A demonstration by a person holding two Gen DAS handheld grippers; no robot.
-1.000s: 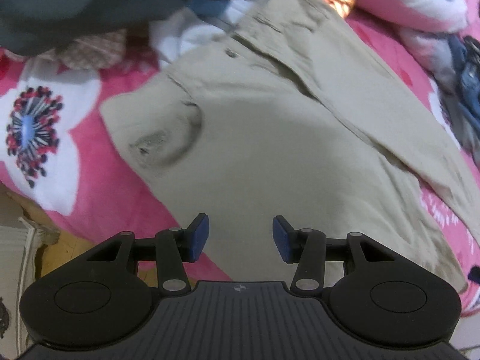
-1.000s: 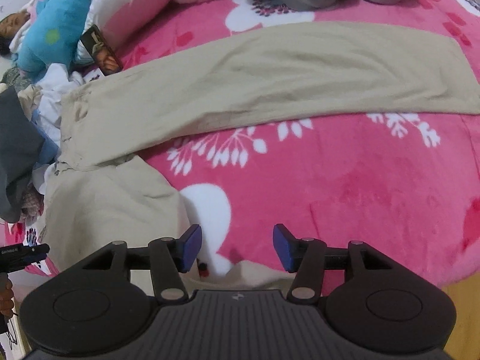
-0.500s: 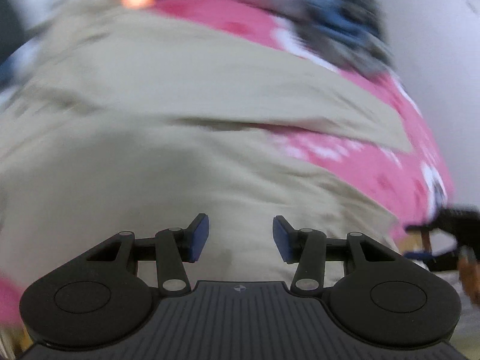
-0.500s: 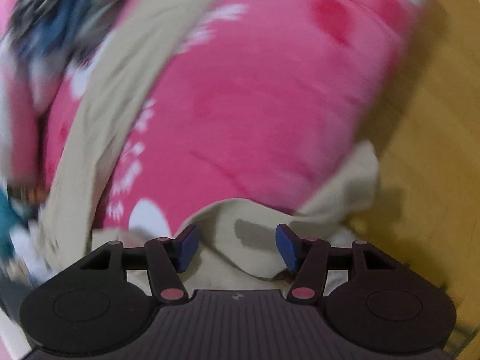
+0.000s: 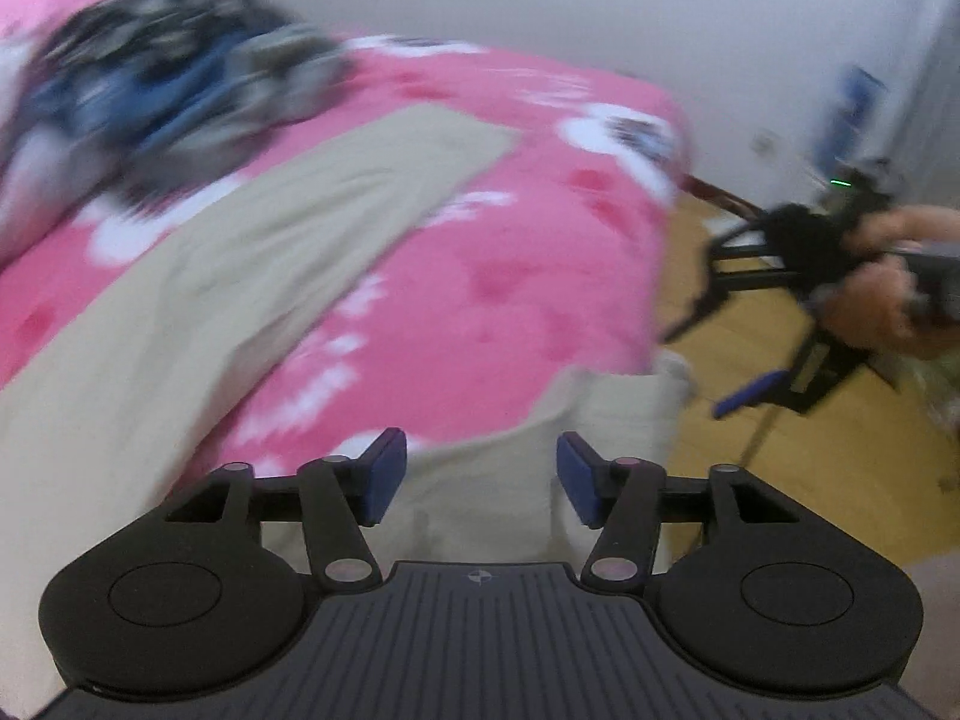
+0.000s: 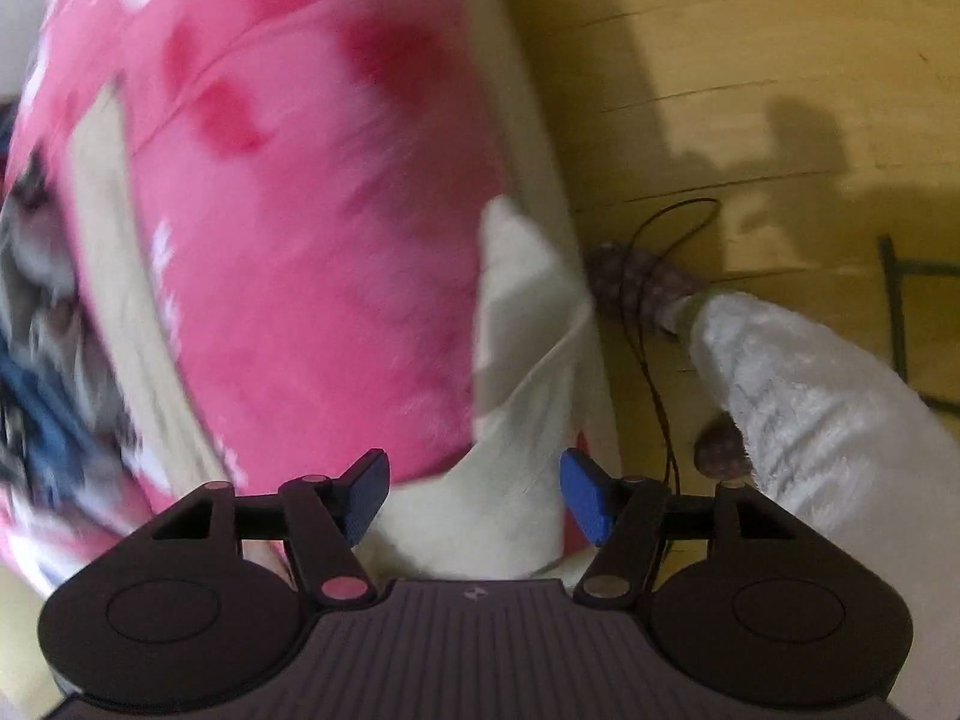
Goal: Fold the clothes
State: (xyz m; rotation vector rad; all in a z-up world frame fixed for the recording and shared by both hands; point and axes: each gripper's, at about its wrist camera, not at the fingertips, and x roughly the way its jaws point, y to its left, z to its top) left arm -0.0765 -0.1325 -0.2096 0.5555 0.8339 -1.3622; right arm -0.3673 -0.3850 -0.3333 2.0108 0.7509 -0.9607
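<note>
Trousers [image 5: 198, 276], beige, are spread over a pink flowered blanket [image 5: 480, 264], running from the left gripper's [image 5: 474, 474] near left away toward the far centre, where one leg end lies flat. A second leg end [image 5: 606, 420] hangs over the blanket's edge just ahead of the left gripper, slightly right of its gap. The blanket fills most of what lies ahead and to the left of both grippers. Wooden floor [image 6: 750, 90] is seen to the right of each gripper, crossed by shadows in the right wrist view. A pale wall [image 5: 600, 6] stands beyond the blanket, far ahead of the left gripper. A heap of blue and grey clothes [image 5: 168, 90], badly blurred, lies on the blanket to the far upper left of the left gripper, past the trousers. In the right wrist view a leg in fuzzy white cloth [image 6: 810, 408] is seen close on the right, with a foot [image 6: 642, 282] on the floor ahead of it and a thin black cord [image 6: 654, 324] crossing it. The right gripper [image 6: 474, 498] is held by a hand [image 5: 882, 300] and is seen well off to the left gripper's right, above the floor. The hanging leg end lies just ahead of the right gripper's gap. Both grippers' jaws are apart and opening; cloth is seen behind each gap, but the pads press on nothing.
</note>
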